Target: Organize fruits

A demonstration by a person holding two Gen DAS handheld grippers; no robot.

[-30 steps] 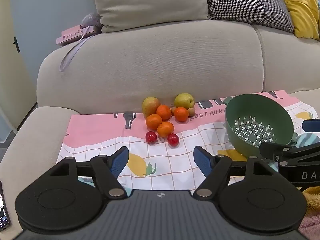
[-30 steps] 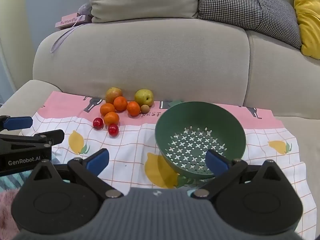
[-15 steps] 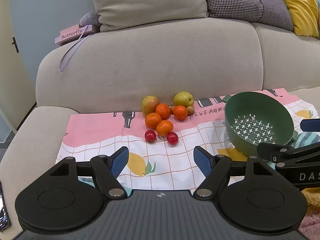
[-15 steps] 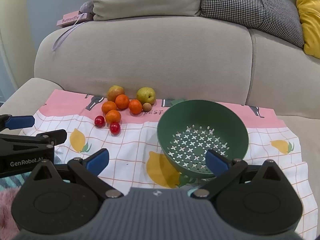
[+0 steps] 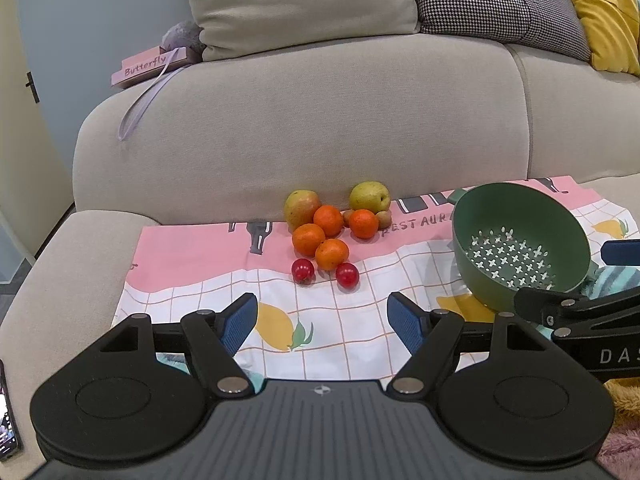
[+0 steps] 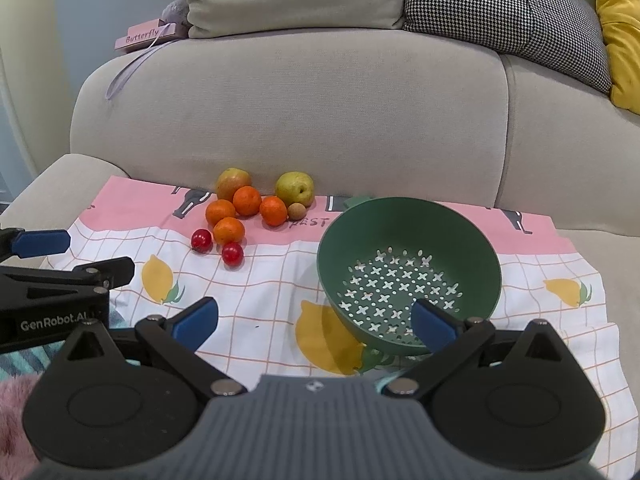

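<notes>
left claw [image 5: 322, 322] spread wide, empty | fruit [image 5: 328, 254] clustered on cloth [image 5: 192, 256] by sofa back, left of colander [image 6: 408, 272] | right claw [image 6: 314, 322] spread wide, empty, near colander | risk: round fruit likely rolls if nudged; tilted colander may tip | open cloth in front

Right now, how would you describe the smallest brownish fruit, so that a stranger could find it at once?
Look at the patterned cloth on the sofa seat, left of the green colander. In the fruit cluster there, find the yellow-green pear at the back right. The small brown fruit sits just in front of it: tan, dull, and smaller than the oranges.
</notes>
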